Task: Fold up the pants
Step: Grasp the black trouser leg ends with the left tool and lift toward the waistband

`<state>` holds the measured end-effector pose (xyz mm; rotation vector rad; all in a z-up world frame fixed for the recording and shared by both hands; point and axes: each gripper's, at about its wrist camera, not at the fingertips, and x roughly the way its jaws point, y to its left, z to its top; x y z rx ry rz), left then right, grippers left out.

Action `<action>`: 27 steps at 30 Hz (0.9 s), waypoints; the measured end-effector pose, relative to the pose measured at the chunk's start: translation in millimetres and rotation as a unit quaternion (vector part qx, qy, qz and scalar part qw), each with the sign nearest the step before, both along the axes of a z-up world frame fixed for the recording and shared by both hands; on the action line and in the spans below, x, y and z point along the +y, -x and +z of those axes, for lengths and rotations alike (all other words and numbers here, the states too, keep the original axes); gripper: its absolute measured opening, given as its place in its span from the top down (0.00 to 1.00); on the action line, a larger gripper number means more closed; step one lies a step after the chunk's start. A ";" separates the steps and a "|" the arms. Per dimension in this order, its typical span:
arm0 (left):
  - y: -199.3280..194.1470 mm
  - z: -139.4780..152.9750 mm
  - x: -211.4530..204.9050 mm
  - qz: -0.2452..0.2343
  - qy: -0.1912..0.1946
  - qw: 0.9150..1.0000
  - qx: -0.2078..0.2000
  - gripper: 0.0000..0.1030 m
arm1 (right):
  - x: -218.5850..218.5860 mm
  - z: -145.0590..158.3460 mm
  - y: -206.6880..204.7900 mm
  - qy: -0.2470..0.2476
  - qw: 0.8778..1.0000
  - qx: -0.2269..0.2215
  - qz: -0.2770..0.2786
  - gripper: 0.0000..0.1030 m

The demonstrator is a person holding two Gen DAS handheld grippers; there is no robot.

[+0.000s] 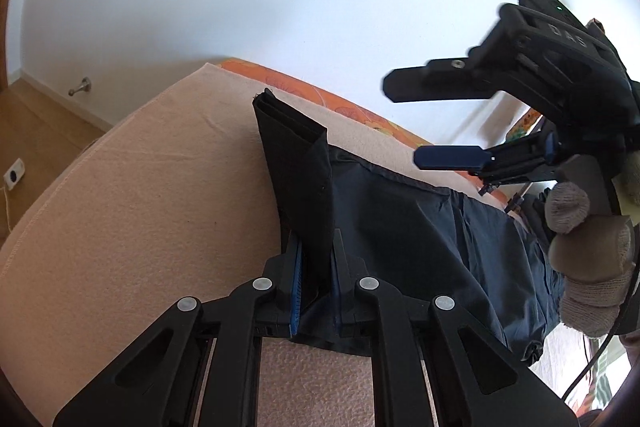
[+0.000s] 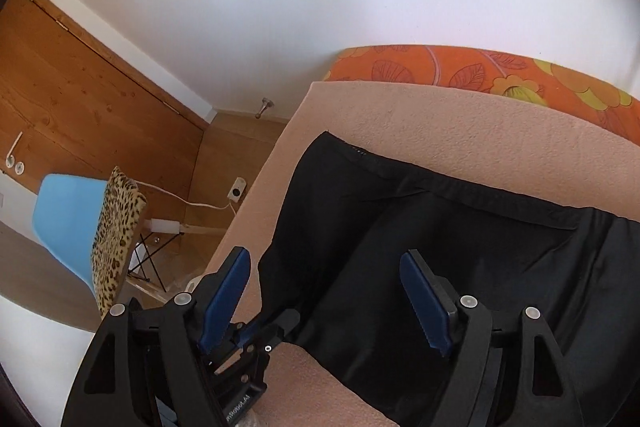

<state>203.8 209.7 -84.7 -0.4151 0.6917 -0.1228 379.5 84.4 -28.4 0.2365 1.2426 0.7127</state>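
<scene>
Dark navy pants point(image 1: 420, 227) lie on a peach blanket point(image 1: 140, 187). My left gripper point(image 1: 316, 267) is shut on a folded leg end of the pants, which stands up between its blue pads. My right gripper point(image 1: 404, 123) is open and empty, held in the air above the pants at the right. In the right wrist view the pants point(image 2: 460, 247) spread under the open right gripper point(image 2: 324, 267), and the left gripper point(image 2: 264, 331) shows low, clamped on the pants' near edge.
The blanket covers a bed with an orange flowered sheet point(image 2: 480, 71) along a white wall. To the left is a wooden floor, a blue chair point(image 2: 68, 223) with a leopard cushion point(image 2: 116, 239), a wall socket point(image 2: 236, 191) and cable.
</scene>
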 end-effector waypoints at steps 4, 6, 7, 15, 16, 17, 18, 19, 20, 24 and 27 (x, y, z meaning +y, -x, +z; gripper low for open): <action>0.8 3.8 -10.5 -0.018 -0.027 0.999 -0.004 0.90 | 32.9 -20.7 -8.2 0.005 1.000 0.023 0.017 0.23; 0.8 5.9 -16.9 -0.027 -0.040 0.999 -0.006 0.90 | 46.3 -23.5 -8.2 0.019 0.999 0.014 0.030 0.26; 1.0 6.9 -20.0 -0.030 -0.045 0.999 -0.007 0.90 | 52.2 -24.7 -7.9 0.028 0.999 0.009 0.037 0.30; 2.5 11.3 -25.0 0.017 -0.102 0.995 -0.003 0.78 | 51.8 -29.1 -10.3 0.053 0.998 0.001 0.042 0.98; 1.7 11.1 -24.1 0.027 -0.109 0.994 0.002 0.63 | 48.3 -27.2 -10.6 0.051 0.998 0.000 0.038 0.98; 0.3 10.4 -22.5 0.034 -0.108 0.993 0.007 0.54 | 45.4 -25.5 -11.3 0.047 0.998 0.000 0.035 0.98; -0.2 9.9 -20.5 0.034 -0.100 0.994 0.008 0.51 | 42.3 -23.5 -12.0 0.042 0.999 0.000 0.032 0.98; -1.4 9.3 -18.8 0.032 -0.092 0.995 0.007 0.52 | 39.5 -21.1 -12.6 0.038 0.999 0.000 0.030 0.98; -2.9 8.8 -16.9 0.028 -0.083 0.996 0.007 0.52 | 41.3 -19.0 -13.5 0.036 0.999 -0.003 0.031 0.99; -7.1 12.9 -15.0 0.011 -0.049 0.999 0.004 0.89 | 37.5 -8.6 -9.8 0.038 0.998 -0.020 0.034 0.99; -7.0 29.4 -23.7 -0.007 -0.043 0.999 -0.013 0.92 | 25.1 7.2 -8.2 0.025 0.999 -0.033 0.030 0.99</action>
